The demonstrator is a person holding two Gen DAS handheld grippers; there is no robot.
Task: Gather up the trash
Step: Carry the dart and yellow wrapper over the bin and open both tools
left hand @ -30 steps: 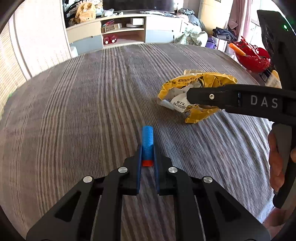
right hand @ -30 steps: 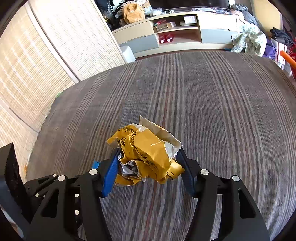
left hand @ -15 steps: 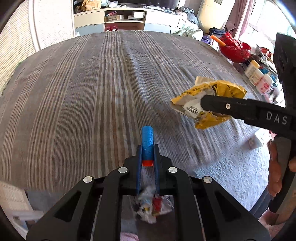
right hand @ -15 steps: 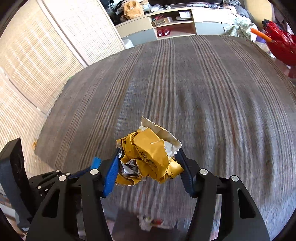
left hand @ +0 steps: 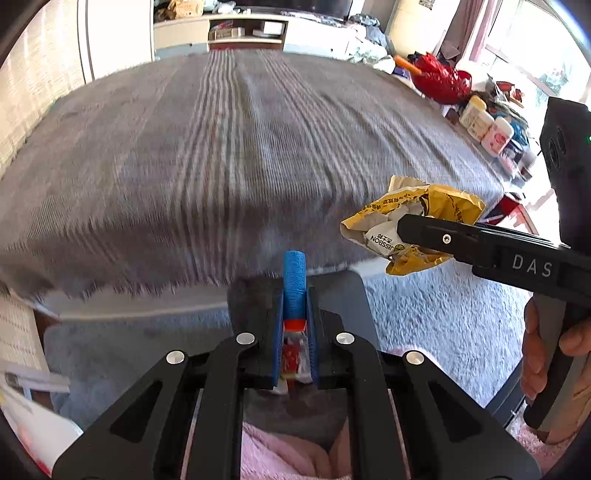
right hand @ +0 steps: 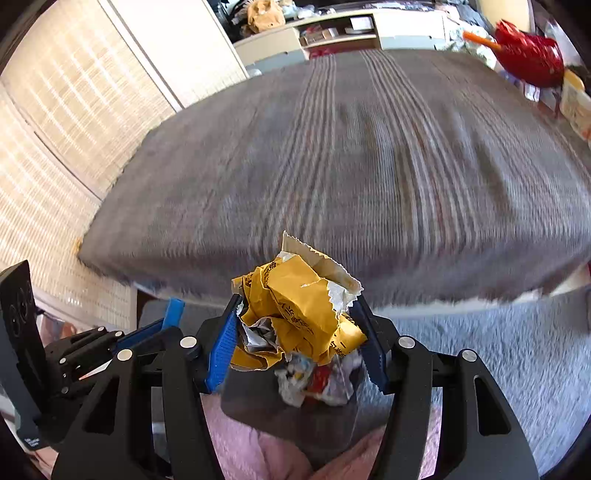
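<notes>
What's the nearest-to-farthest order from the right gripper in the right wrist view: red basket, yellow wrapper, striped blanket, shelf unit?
1. yellow wrapper: crumpled, clamped between the jaws of the right gripper.
2. striped blanket: ahead, its near edge just beyond the wrapper.
3. red basket: far right, past the blanket's corner.
4. shelf unit: against the back wall, top centre.

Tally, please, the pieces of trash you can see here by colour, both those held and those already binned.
Yellow: 1, the crumpled wrapper in the right gripper.
Blue: 1, the foam tube in the left gripper.
White and red: 1, the binned wrapper.
Total: 3.
</notes>
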